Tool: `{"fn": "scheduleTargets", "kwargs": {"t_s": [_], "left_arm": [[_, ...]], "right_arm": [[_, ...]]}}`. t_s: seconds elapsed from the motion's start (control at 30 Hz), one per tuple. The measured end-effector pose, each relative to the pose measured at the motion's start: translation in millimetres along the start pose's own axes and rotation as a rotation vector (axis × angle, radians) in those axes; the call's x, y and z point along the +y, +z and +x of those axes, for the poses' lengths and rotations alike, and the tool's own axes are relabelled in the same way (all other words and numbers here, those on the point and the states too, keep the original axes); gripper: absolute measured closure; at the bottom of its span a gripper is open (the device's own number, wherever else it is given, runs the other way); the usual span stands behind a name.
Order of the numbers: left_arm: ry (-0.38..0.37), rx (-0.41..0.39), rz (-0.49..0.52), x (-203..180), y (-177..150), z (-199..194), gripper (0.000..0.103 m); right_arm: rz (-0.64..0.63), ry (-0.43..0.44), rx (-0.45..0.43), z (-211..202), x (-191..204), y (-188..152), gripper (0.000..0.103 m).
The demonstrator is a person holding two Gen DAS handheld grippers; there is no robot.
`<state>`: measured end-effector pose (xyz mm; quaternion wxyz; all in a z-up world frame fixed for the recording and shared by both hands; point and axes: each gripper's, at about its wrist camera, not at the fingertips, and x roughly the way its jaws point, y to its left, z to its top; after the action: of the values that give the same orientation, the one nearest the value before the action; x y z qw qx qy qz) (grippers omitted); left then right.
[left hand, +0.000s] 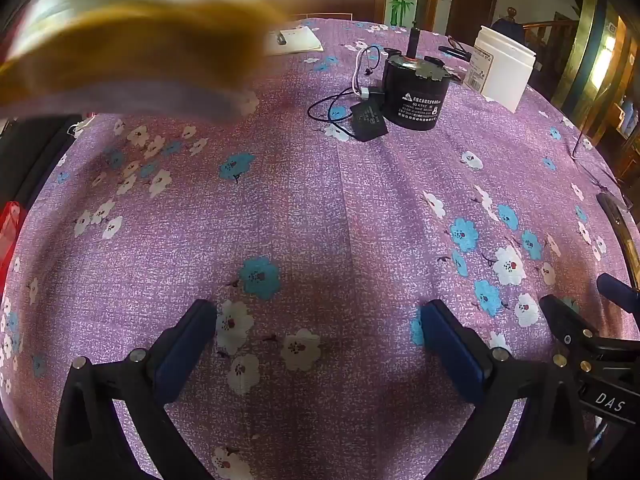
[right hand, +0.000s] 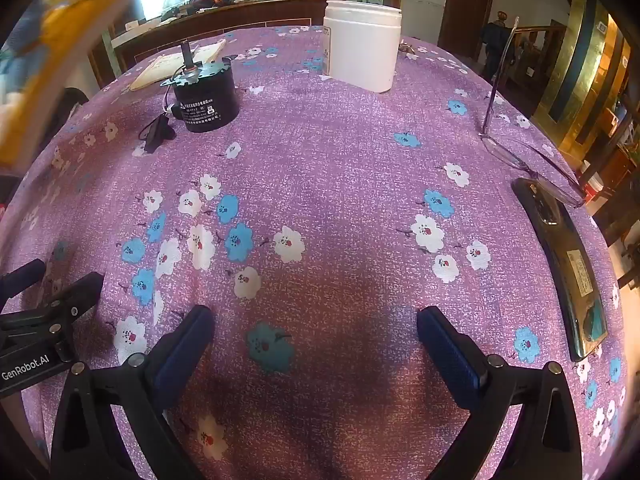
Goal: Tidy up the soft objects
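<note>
A blurred yellow-brown soft thing [left hand: 132,44] streaks across the upper left of the left wrist view, above the table; what it is cannot be told. It shows again as a yellow blur [right hand: 60,40] at the top left of the right wrist view. My left gripper [left hand: 318,316] hangs open over the purple flowered tablecloth [left hand: 320,208], nothing between its blue pads. My right gripper [right hand: 316,322] is open too, over bare cloth [right hand: 340,184], and stands just right of the left one. Neither touches the blurred thing.
A black motor [left hand: 412,92] with wires and a small black box [left hand: 370,118] stands at the back. A white jar [right hand: 362,46] is behind it, a notebook [left hand: 298,40] farther left. Glasses [right hand: 520,156] and a dark phone [right hand: 568,264] lie near the right edge.
</note>
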<state>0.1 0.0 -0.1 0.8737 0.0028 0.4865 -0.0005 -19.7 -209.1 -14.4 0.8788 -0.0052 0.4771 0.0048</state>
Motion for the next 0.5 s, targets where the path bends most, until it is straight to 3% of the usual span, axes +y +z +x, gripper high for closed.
{"fn": "scheduleTargets", "kwargs": {"t_s": [0.5], "left_arm": [[0.000, -0.003, 0.000, -0.6, 0.2, 0.2, 0.000]], "right_arm": [[0.001, 0.002, 0.002, 0.1, 0.0, 0.2, 0.001]]}}
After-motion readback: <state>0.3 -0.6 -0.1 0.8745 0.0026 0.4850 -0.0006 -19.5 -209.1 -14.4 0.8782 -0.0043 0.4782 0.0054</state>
